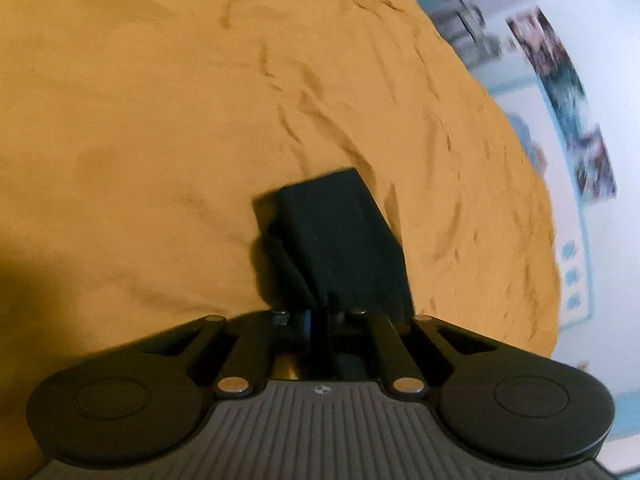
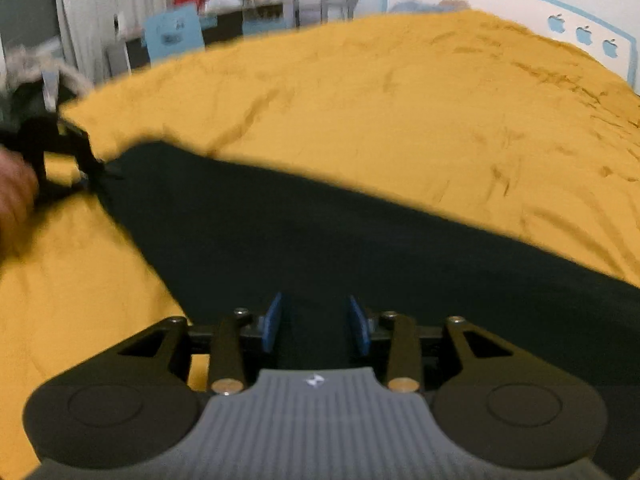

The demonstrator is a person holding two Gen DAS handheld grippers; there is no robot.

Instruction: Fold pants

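Dark pants lie stretched across a yellow bed sheet, running from far left to lower right in the right wrist view. My left gripper is shut on one end of the pants, and a short flap of cloth sticks out past its fingers. In the right wrist view that left gripper shows at the far left edge, pinching the cloth's corner. My right gripper hovers over the middle of the pants with its blue pads apart and not pressing on the fabric.
The wrinkled sheet covers the whole bed. A pale wall with pictures borders it on the right. A hand holds the left gripper. Cluttered shelves and a blue chair stand beyond the bed's far side.
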